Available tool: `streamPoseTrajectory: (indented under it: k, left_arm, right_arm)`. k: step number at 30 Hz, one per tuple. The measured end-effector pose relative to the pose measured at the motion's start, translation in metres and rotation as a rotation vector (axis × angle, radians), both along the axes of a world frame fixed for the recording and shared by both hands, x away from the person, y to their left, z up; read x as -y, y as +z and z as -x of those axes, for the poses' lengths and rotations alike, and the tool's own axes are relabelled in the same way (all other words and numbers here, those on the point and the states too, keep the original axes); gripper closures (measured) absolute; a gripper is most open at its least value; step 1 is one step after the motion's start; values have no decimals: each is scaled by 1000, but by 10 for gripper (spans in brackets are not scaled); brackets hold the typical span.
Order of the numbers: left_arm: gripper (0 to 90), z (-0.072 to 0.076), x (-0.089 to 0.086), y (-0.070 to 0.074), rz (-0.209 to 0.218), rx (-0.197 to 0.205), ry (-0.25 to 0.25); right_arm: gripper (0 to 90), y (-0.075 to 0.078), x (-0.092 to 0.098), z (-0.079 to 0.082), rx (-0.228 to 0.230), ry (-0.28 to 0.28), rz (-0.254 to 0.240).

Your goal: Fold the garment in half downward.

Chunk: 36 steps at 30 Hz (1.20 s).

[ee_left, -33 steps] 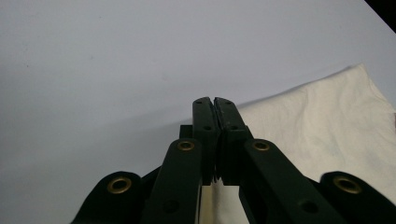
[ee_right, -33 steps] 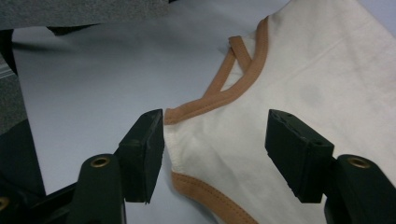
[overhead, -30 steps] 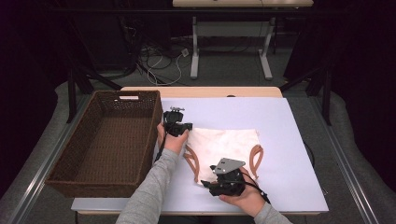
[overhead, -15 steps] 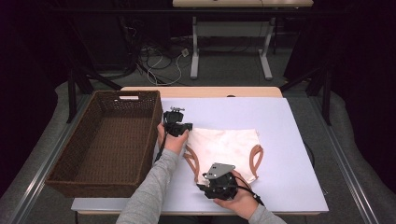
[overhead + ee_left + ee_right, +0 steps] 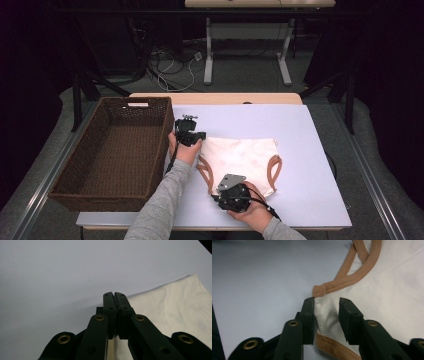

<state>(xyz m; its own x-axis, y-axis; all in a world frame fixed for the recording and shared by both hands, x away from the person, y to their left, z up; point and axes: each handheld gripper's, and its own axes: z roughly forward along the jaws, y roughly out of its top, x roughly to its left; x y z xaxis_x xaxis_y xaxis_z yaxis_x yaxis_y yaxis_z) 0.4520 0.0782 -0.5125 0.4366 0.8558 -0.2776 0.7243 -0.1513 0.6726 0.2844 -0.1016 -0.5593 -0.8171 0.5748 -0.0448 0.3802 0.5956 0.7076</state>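
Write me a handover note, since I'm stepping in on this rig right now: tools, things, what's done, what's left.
Left tool: shut on the far left corner of the cream garment, holding it on the table.
Right tool: jaws have just been closing, a gap remains; the garment's near edge by its brown trim sits between them, not yet pinched.
Garment lies flat, mid-table; wicker basket to its left holds nothing.
Done: one corner gripped.
Left: probably finish the right grip, then fold or lift the garment, perhaps into the basket.
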Motion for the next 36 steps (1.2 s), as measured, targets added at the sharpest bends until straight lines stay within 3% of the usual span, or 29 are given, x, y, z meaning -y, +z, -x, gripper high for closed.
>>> streamPoseTrajectory:
  k: [8, 12, 15, 21, 30, 36]
  left_arm:
    - [879, 0, 1, 0, -3, 1, -3]
    - [879, 0, 0, 0, -3, 3, -5]
    - [879, 1, 0, 2, -3, 5, -2]
    - [879, 2, -2, 7, 5, 14, 1]
    - [879, 11, -3, 29, 11, 56, 9]
    - [879, 19, -5, 49, -19, 74, 20]
  right_arm:
    - [845, -1, 2, -5, -20, -40, -19]
    - [864, -1, 0, -3, -2, -71, -23]
    - [870, 0, 0, -3, -33, -92, -27]
    - [875, 7, 4, -3, -48, -107, -87]
    - [877, 23, 5, 6, -50, -88, -149]
    - [877, 32, 2, 11, -46, -49, -203]
